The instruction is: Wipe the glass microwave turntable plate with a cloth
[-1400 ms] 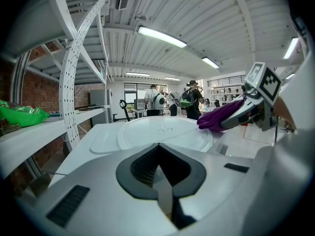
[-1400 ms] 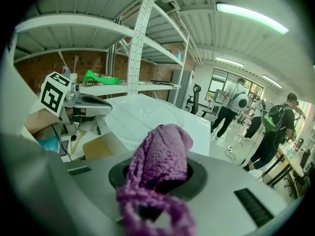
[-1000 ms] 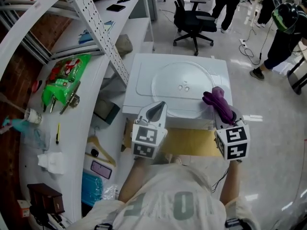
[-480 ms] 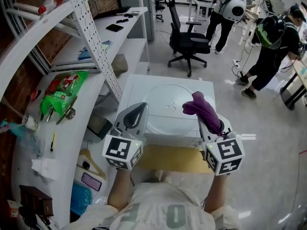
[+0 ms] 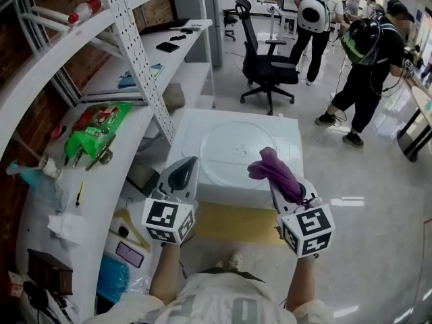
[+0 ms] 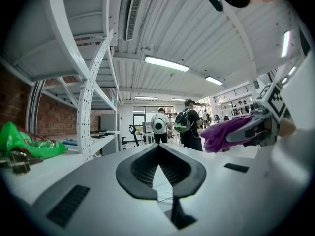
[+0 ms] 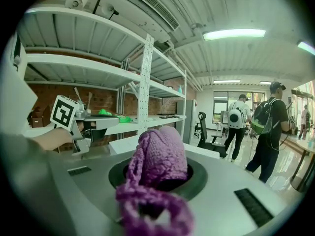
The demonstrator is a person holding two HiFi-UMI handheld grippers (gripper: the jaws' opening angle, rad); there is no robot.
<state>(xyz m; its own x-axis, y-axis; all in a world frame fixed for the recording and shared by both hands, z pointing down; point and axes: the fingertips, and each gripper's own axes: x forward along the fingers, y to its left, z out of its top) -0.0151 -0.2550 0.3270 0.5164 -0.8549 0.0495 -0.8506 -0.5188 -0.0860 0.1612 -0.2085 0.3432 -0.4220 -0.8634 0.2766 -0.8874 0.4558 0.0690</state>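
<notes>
The clear glass turntable plate (image 5: 229, 147) lies flat on top of the white microwave (image 5: 287, 130), straight ahead of me. My right gripper (image 5: 271, 166) hovers over the microwave's front right, shut on a purple knitted cloth (image 5: 275, 169) that bulges out of its jaws (image 7: 160, 156). At the front left, my left gripper (image 5: 190, 160) is shut with nothing in it, jaws meeting at a point (image 6: 158, 147). Both grippers are raised off the plate and tilted up. The left gripper view also catches the cloth (image 6: 224, 132) at its right.
A white shelf unit with a perforated upright (image 5: 138, 66) runs along the left, holding a green bag (image 5: 91, 130) and small items. A brown cardboard sheet (image 5: 229, 223) lies below the microwave's front. A black office chair (image 5: 266, 66) and people with backpacks (image 5: 364, 59) stand behind.
Both grippers have lifted and drawn back from the plate. The purple cloth left the plate's right edge and now hangs above the microwave's front right.
</notes>
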